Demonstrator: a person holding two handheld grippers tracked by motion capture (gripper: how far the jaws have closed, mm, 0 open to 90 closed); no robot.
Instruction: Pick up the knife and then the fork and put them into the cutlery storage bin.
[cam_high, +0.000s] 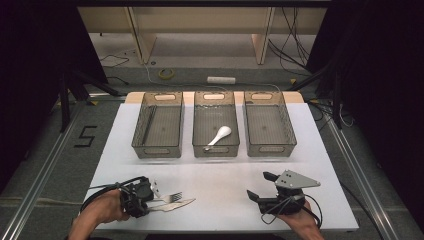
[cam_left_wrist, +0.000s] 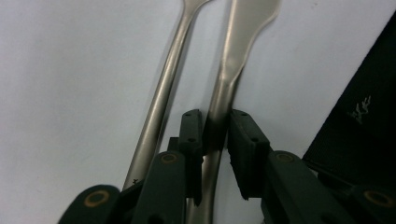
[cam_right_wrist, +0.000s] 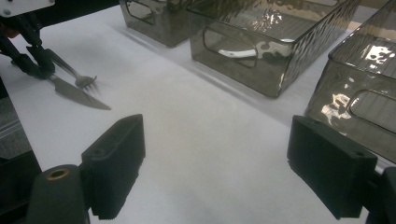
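Sorting looks barely started: one spoon (cam_high: 220, 135) lies in the middle bin (cam_high: 215, 146). Left gripper (cam_left_wrist: 215, 130) jaws pinch the knife (cam_left_wrist: 233, 60) handle between them, fork (cam_left_wrist: 161, 102) just beside; right gripper (cam_right_wrist: 215, 163) jaws stand wide apart, nothing between.

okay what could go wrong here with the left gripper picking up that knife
The fork lies right beside the knife, against the outer side of one jaw of the left gripper, so lifting may drag or flick it. The jaws hold only the knife's thin handle, far from the blade, so it could swivel or slip on the way to a bin.
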